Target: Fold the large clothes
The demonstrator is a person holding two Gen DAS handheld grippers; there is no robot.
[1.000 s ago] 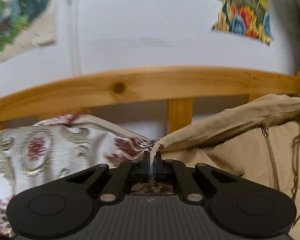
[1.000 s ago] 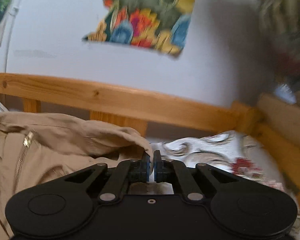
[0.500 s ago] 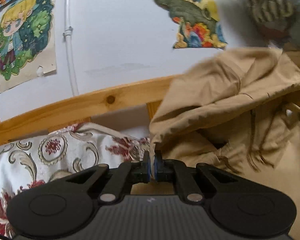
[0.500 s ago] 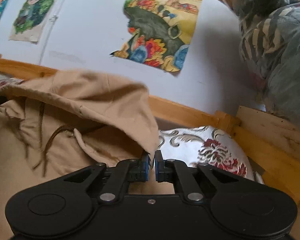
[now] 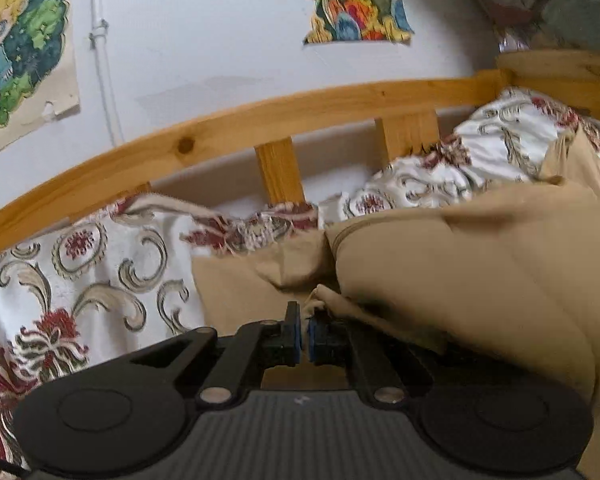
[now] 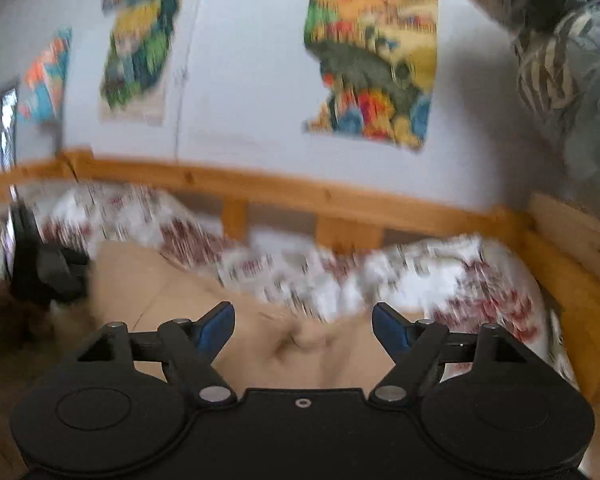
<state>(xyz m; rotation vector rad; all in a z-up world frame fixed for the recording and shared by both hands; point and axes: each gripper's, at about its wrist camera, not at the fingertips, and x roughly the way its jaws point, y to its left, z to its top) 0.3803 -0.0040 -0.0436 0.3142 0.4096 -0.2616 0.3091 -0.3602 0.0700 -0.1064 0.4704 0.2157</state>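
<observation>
right gripper (image 6: 303, 326) is opening, nothing between its blue pads, tan jacket (image 5: 460, 264) lying just below on the patterned bedspread (image 5: 80, 264). left gripper (image 5: 304, 338) pinches a jacket edge tight; best to lay that edge flat and square before letting go.

Nothing to read here. The cartoon poster (image 5: 16, 52) on the wall carries a drawn figure and greenery but no lettering. The torn colourful poster (image 5: 356, 12) shows only shapes and colours, and in the right wrist view the posters (image 6: 374, 68) are smeared by blur. No labels, brands or numbers are legible anywhere.
</observation>
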